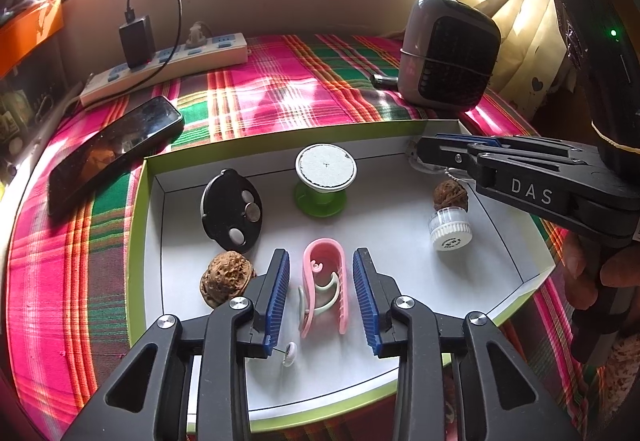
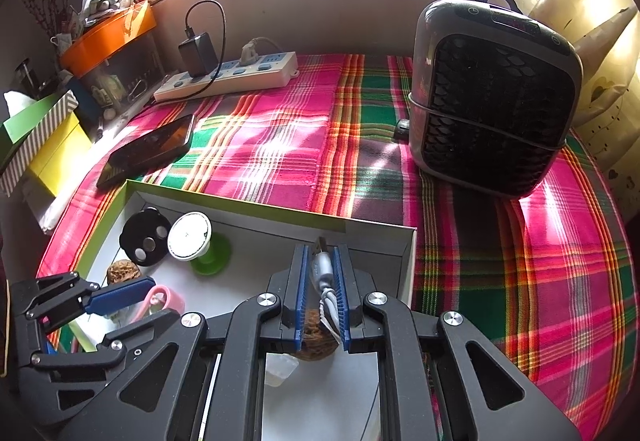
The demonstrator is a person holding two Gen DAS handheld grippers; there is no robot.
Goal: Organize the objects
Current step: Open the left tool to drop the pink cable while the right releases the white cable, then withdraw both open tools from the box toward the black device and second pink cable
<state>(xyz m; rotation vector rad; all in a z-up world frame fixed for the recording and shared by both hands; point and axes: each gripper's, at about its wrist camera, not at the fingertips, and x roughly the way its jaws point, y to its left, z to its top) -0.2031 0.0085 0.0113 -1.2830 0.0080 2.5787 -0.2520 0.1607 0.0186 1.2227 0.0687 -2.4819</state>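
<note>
My left gripper (image 1: 322, 295) stands open around the pink clip (image 1: 323, 283), which lies free in the tray (image 1: 144, 241). My right gripper (image 2: 322, 293) is clamped on a white cable (image 2: 325, 281) over the tray's 2 o'clock corner. I judge the dangling cable could snag the walnut (image 1: 450, 194) or vial (image 1: 450, 229) beneath. A second walnut (image 1: 226, 281) at 9 o'clock crowds my left finger.
</note>
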